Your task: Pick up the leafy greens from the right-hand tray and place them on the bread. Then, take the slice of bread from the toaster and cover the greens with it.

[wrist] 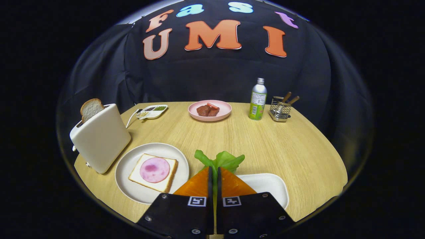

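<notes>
With my gripper [214, 172] clamped on the leafy greens [220, 161], both orange fingers [196, 184] pinch the stem end and only a thin slit is left between them. Leaves fan out just past the tips, which keeps the bulk clear of the pads so I can see where they'll land.

White tray [269, 186] sits under and just right of the fingers, bare where I can see it. Can't tell whether the greens are clear of it yet or just at tray height.

Target is ahead-left of the fingers: round plate [132, 166] with the bread [167, 181] on it, pink ham slice [154, 169] on top. Bread lies flat with an open approach from my side, so I judge the drop as a short swing left, then release over the ham.

Toaster [101, 141] stands just beyond the plate, further left, touching or nearly touching its rim. Second bread slice [90, 109] sticks up out of the slot, so there's an edge to grip for step two. Not started.

Well beyond the fingers, out of the work path: pink plate of meat [210, 110], bottle [258, 99], wire caddy [280, 109], small condiment dish [153, 111].

Risk as I see it: the grip is on a thin stem, so the leaves could flop or slip during the swing.
</notes>
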`<action>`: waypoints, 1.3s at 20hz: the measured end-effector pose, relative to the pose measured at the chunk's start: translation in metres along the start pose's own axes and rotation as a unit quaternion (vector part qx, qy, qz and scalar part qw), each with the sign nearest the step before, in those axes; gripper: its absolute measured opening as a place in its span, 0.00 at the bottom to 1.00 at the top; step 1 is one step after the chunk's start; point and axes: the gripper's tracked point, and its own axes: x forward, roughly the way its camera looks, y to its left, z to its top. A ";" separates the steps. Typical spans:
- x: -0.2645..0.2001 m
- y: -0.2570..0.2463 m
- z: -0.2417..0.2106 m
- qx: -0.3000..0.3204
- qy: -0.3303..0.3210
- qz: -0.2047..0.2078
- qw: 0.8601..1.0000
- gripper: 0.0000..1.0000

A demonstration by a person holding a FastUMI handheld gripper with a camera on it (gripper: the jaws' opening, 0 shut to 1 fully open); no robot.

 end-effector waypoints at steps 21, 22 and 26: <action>0.038 0.133 0.004 -0.019 0.011 0.072 0.997 0.04; 0.040 0.134 0.003 -0.021 0.012 0.071 0.997 0.04; 0.045 0.140 -0.001 -0.030 0.012 0.073 0.997 0.05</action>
